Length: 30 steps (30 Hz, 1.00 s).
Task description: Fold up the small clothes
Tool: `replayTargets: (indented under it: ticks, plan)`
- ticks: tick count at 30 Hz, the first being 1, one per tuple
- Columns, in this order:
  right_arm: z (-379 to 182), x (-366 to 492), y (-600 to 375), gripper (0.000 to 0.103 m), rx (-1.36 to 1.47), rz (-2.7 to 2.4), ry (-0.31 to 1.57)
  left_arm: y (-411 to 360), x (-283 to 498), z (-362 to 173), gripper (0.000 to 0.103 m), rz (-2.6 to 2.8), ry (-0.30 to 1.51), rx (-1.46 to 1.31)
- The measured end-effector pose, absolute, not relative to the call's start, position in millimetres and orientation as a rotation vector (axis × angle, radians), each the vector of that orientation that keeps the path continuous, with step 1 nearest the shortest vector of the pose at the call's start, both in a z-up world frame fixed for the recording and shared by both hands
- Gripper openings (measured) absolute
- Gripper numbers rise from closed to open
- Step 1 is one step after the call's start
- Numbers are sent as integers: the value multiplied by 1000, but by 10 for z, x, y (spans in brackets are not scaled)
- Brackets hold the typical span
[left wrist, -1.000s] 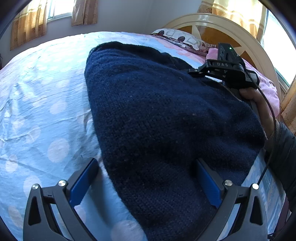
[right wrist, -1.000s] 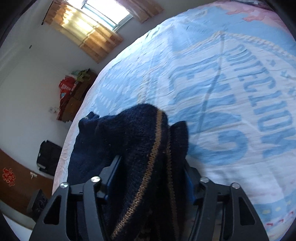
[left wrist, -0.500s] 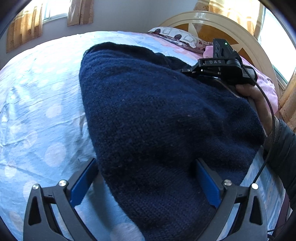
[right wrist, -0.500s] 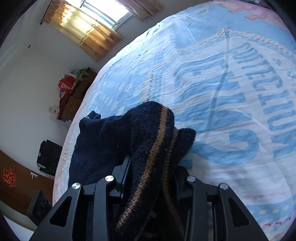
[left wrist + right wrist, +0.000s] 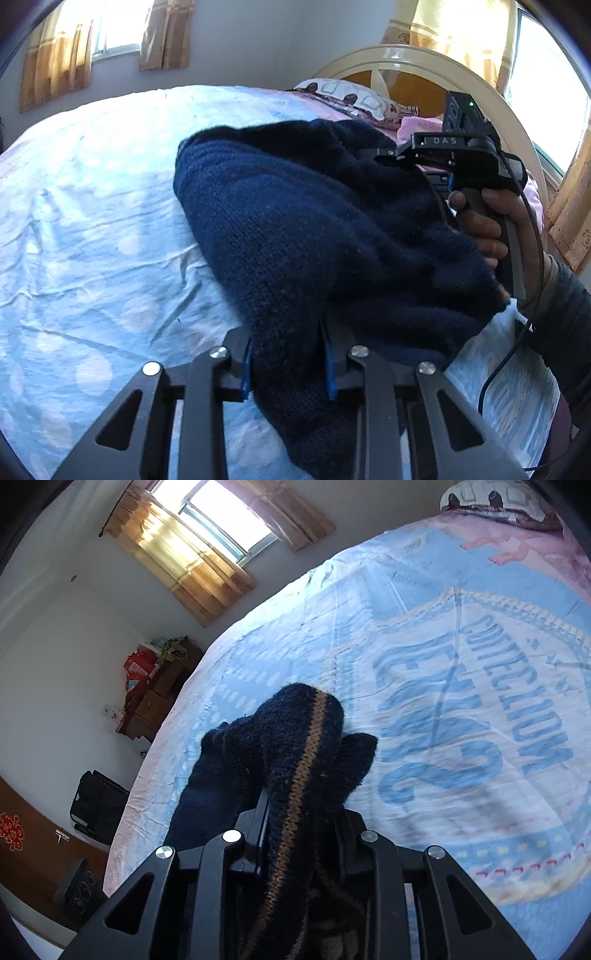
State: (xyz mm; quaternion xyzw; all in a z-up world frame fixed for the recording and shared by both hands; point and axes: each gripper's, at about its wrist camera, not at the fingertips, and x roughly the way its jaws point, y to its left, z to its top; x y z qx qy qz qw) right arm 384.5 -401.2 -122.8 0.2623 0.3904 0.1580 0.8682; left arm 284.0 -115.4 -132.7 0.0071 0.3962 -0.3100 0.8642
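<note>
Both tools closing, sweater (image 5: 295, 236) pinched between each, lifted.

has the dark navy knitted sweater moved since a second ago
Yes: the dark navy knitted sweater has bunched and lifted toward the headboard, baring more light blue bedsheet.

Left of navy sweater (image 5: 295, 229): open bedsheet (image 5: 92, 229), passable. Right blocked by the person's hand (image 5: 491, 225) holding right gripper (image 5: 299, 812). Far: pillow (image 5: 343, 96), headboard (image 5: 424, 62).
</note>
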Motion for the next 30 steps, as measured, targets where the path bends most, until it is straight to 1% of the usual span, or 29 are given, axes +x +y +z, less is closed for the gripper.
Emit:
replayTargets:
  ticks: [2, 4, 7, 12, 14, 15, 16, 17, 18, 19, 21, 22, 24, 26, 27, 28, 30]
  plan:
    - [-1188, 3820, -3996, 24, 552, 328, 809, -1148, 2824, -1269, 28, -647, 816, 15]
    - [-1138, 3799, -3991, 18, 559, 326, 798, -1139, 2804, -1214, 27, -646, 803, 12]
    - [-1103, 3790, -3944, 18, 547, 328, 805, -1121, 2771, -1183, 27, -649, 787, 23]
    - [-1235, 3878, -3995, 18, 558, 322, 843, -1164, 2784, -1231, 27, -639, 784, 46]
    - [-1279, 3910, -4036, 23, 532, 280, 851, -1128, 2809, -1299, 27, -637, 797, 35]
    - [-1323, 3931, -4075, 23, 539, 262, 863, -1109, 2826, -1344, 27, -640, 805, 26]
    - [-1392, 3967, -4117, 37, 550, 255, 887, -1111, 2818, -1368, 27, -641, 809, 21]
    - [-1468, 4005, -4163, 48, 555, 239, 914, -1108, 2826, -1392, 28, -641, 811, 17]
    - [-1542, 4035, -4217, 67, 562, 219, 930, -1099, 2832, -1411, 28, -644, 814, 10]
    - [-1588, 4053, -4256, 70, 574, 222, 930, -1091, 2840, -1431, 28, -649, 814, 2]
    - [-1682, 4119, -4307, 70, 621, 291, 946, -1081, 2845, -1463, 28, -654, 815, -4]
    - [-1713, 4151, -4315, 63, 651, 337, 946, -1077, 2859, -1485, 29, -658, 820, -13]
    - [-1785, 4255, -4261, 54, 688, 430, 966, -1071, 2880, -1498, 29, -666, 832, -32]
    - [-1817, 4347, -4219, 54, 683, 441, 987, -1074, 2908, -1506, 29, -672, 848, -55]
    - [-1811, 4404, -4219, 50, 696, 446, 993, -1070, 2926, -1506, 29, -675, 855, -66]
    - [-1803, 4424, -4227, 39, 704, 447, 990, -1068, 2932, -1497, 29, -675, 857, -75]
    - [-1693, 4381, -4143, 33, 653, 449, 948, -1052, 2883, -1445, 26, -673, 832, -82]
